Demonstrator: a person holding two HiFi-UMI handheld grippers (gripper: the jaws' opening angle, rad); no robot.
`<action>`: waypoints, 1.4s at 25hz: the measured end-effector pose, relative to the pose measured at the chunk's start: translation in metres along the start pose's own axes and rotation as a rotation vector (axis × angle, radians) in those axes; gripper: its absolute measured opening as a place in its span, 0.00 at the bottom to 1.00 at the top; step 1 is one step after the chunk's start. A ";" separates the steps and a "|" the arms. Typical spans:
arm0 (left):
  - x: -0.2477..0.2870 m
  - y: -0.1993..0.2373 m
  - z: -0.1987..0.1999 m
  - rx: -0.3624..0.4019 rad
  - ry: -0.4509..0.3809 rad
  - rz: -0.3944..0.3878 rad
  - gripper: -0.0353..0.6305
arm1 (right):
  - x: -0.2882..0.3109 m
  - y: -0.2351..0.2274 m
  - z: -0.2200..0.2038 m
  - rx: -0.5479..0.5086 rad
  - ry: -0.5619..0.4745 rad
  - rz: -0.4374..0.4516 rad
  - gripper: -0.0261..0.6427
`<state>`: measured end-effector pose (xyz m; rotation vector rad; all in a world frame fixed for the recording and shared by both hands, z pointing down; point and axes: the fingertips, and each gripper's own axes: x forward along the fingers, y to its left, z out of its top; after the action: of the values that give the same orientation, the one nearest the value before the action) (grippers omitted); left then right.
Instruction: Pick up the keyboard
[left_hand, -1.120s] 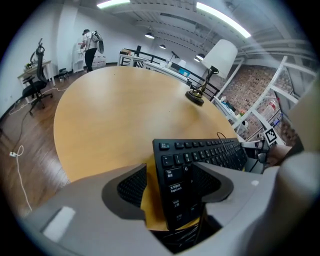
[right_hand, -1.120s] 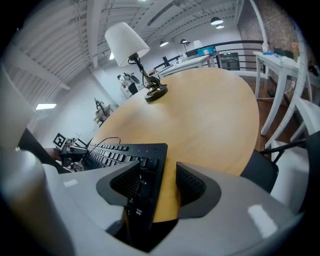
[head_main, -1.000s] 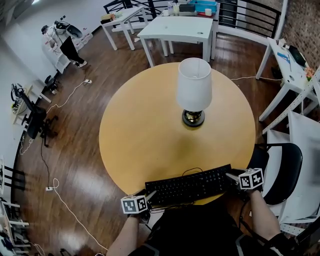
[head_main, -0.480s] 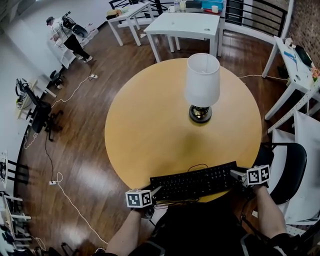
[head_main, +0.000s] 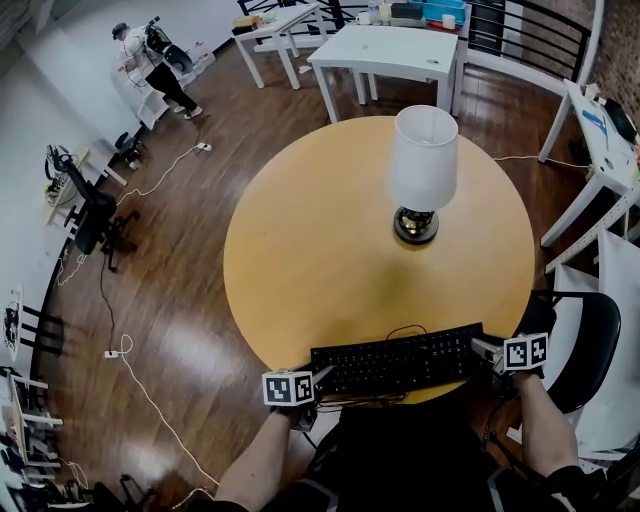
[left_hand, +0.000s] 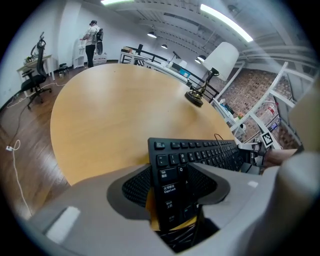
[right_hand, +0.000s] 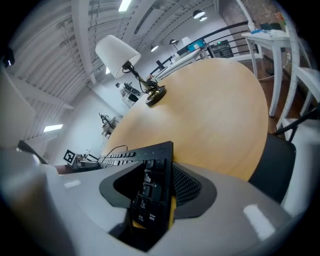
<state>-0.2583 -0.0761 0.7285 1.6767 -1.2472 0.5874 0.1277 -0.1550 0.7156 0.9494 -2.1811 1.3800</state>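
Observation:
A black keyboard (head_main: 400, 360) lies along the near edge of the round wooden table (head_main: 320, 250). My left gripper (head_main: 322, 376) is at its left end. In the left gripper view the keyboard's (left_hand: 200, 152) Tab and Caps Lock end sits between the jaws of the left gripper (left_hand: 172, 187), and both pads press on it. My right gripper (head_main: 485, 348) is at the right end. There the keyboard's (right_hand: 150, 150) corner sits between the closing jaws of the right gripper (right_hand: 150, 192), pads against it. The keyboard rests on the table.
A lamp (head_main: 423, 170) with a white shade stands past the table's middle. The keyboard's thin cable (head_main: 405, 329) loops on the wood behind it. A black chair (head_main: 580, 345) stands at the right, white tables (head_main: 395, 50) at the back, and a person (head_main: 160, 60) far left.
The head view has drifted, so the table and lamp sit further right in the picture. Both grippers stay at the keyboard's ends, and the keyboard has not shifted on the table.

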 end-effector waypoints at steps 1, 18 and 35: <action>-0.002 -0.001 0.001 -0.001 0.000 0.011 0.53 | -0.001 0.001 0.000 0.001 -0.008 -0.006 0.30; -0.054 -0.017 0.077 0.038 -0.184 0.011 0.53 | -0.043 0.060 0.082 -0.038 -0.270 0.015 0.31; -0.145 -0.060 0.202 0.136 -0.462 -0.039 0.53 | -0.125 0.163 0.198 -0.247 -0.572 0.055 0.31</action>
<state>-0.2870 -0.1825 0.4977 2.0199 -1.5189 0.2699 0.1033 -0.2444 0.4455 1.3118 -2.7240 0.8948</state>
